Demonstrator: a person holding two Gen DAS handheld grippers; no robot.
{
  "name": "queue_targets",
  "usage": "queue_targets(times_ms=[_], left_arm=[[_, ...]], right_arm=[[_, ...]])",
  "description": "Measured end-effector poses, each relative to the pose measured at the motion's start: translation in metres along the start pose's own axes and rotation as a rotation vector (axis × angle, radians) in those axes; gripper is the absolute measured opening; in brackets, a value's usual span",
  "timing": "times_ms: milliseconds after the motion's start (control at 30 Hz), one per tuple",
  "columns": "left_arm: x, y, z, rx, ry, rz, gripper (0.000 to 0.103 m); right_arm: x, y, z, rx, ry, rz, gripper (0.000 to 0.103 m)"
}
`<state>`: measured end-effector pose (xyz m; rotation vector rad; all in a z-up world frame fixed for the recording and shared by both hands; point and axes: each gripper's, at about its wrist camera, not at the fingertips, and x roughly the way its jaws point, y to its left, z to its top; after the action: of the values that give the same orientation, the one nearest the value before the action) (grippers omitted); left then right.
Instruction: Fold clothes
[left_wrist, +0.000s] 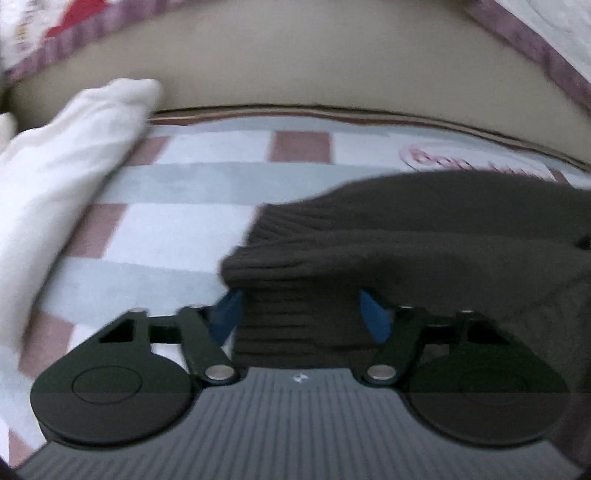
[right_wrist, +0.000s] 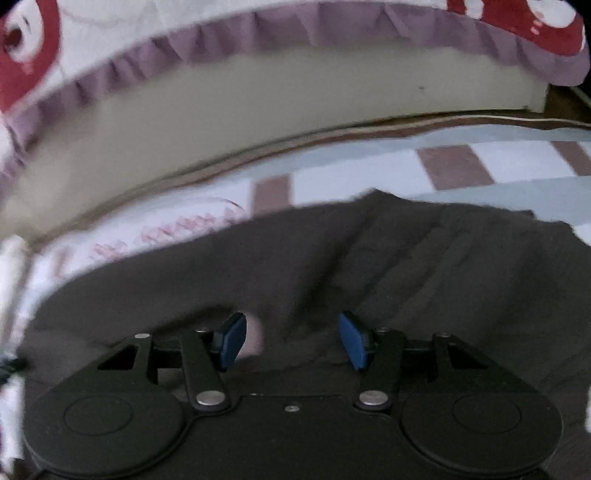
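Left wrist view: left gripper (left_wrist: 301, 317) clamps the dark brown ribbed knit garment's (left_wrist: 424, 236) bunched cuff, which may slip, while the right gripper (right_wrist: 291, 339) stands apart over it.

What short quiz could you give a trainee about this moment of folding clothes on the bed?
1. True or false: the white garment lies on top of the dark knit garment.
2. Which gripper has the dark garment's ribbed edge filling the gap between its pads? A. left gripper B. right gripper C. neither
3. Fill in: the sheet under the clothes has a ____ pattern.
Key: 1 false, they lie apart; 2 A, the right gripper stands open above plain fabric; 3 checked.
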<state>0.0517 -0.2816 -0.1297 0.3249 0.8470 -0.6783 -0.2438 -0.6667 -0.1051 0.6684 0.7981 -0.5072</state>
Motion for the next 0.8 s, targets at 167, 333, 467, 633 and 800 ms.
queue_targets(times_ms=[167,333,467,633,800], left_arm=[[0.001,-0.01,-0.001,0.063,-0.023,0.024,0.05],[0.003,-0.013,-0.002,0.083,-0.059,0.057,0.06],[0.008,-0.007,-0.001,0.076,-0.033,0.066,0.082],[0.016,0.012,0.001,-0.06,0.005,0.007,0.085],[0.004,0.003,0.004,-0.023,-0.002,-0.133,0.012]], right_arm=[[0.017,0.002,-0.007,-0.026,-0.013,-0.028,0.066],[0.034,0.026,-0.017,-0.241,-0.032,-0.087,0.067],[0.036,0.044,-0.023,-0.436,-0.031,-0.145,0.021],[0.01,0.013,-0.005,-0.257,-0.142,-0.069,0.005],[-0.005,0.01,-0.004,-0.228,-0.21,-0.032,0.004]])
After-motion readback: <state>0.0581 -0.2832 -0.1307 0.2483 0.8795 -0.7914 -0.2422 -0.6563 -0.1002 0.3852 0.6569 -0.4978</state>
